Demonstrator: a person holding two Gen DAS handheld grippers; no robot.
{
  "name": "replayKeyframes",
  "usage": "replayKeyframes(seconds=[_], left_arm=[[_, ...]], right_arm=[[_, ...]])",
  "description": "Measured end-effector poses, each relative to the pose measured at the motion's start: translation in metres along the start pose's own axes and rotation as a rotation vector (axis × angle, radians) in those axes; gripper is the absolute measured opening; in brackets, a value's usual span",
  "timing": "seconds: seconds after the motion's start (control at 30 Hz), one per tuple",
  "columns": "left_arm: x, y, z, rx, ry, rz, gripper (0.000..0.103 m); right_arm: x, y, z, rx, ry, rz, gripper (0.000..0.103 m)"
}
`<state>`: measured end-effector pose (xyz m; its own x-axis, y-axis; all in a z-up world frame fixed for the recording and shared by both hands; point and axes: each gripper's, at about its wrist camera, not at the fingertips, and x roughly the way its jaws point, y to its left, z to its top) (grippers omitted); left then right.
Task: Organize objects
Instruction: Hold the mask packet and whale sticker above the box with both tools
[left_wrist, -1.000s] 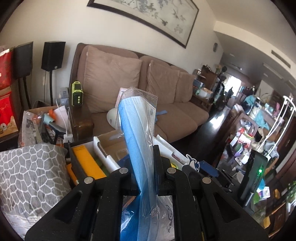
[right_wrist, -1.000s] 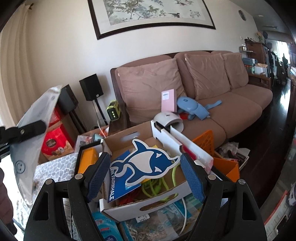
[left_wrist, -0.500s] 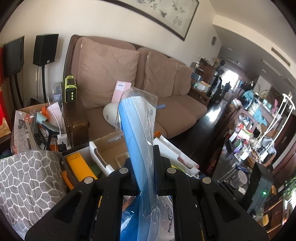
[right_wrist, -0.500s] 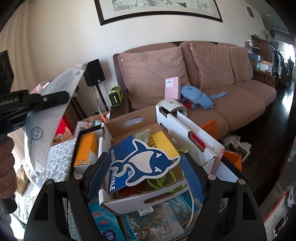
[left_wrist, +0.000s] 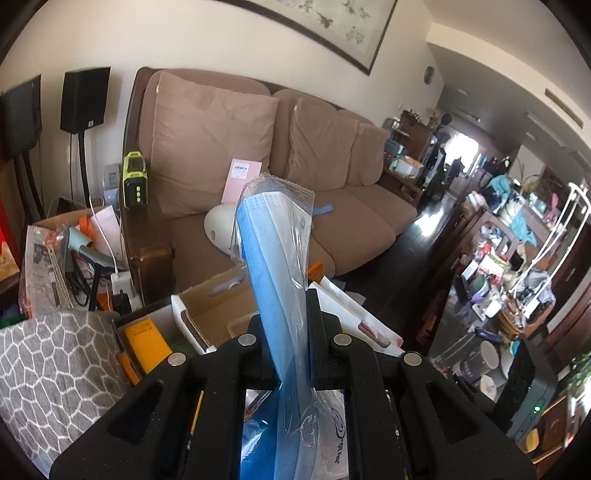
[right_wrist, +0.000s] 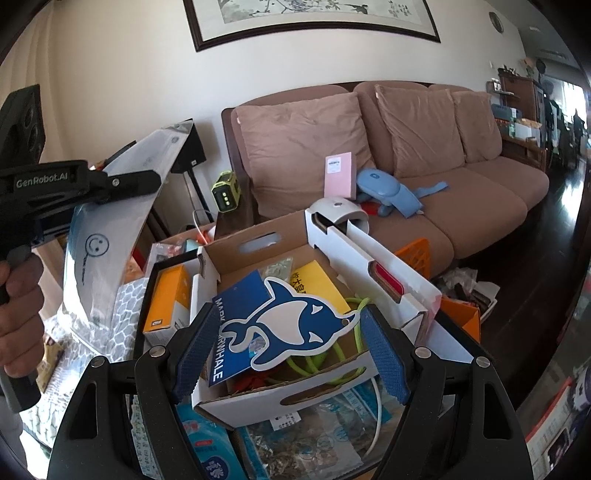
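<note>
Swung in from the left toward the open cardboard box (right_wrist: 280, 295), left gripper (left_wrist: 290, 332) clamped on the bagged blue face mask (left_wrist: 275, 258), held high left of the box; right gripper (right_wrist: 290, 354) agape, empty, above the whale card (right_wrist: 291, 321); drop-off looks next.

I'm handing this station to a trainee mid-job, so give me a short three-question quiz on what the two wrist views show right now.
1. True or false: the left gripper has its jaws clamped on the clear plastic bag of blue face masks.
2. Multiple choice: the blue and white whale-shaped card between the right gripper's open jaws lies in: A) the open white cardboard box; B) the black tray holding an orange box; C) the brown sofa.
3. Fill in: propped against the sofa's back cushion is a flat ____ booklet.

Key: 1 true; 2 A; 3 pink.
</note>
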<state>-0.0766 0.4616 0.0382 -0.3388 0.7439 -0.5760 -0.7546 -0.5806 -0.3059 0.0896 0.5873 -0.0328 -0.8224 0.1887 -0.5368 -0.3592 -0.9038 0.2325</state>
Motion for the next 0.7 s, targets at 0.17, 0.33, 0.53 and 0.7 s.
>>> replayKeyframes(seconds=[0.17, 0.33, 0.53, 0.7], left_arm=[[0.010, 0.001, 0.004, -0.003, 0.016, 0.005, 0.009], [0.016, 0.003, 0.004, 0.007, 0.021, 0.009, 0.009], [0.025, 0.008, 0.003, 0.008, 0.027, 0.016, 0.009], [0.033, 0.012, 0.005, 0.007, 0.036, 0.012, 0.009]], right_arm=[[-0.001, 0.000, 0.000, -0.003, -0.001, 0.002, 0.080], [0.002, -0.003, -0.001, 0.000, 0.008, -0.013, 0.080], [0.006, -0.007, -0.004, 0.003, 0.017, -0.031, 0.080], [0.007, -0.008, -0.005, -0.008, -0.001, -0.044, 0.080]])
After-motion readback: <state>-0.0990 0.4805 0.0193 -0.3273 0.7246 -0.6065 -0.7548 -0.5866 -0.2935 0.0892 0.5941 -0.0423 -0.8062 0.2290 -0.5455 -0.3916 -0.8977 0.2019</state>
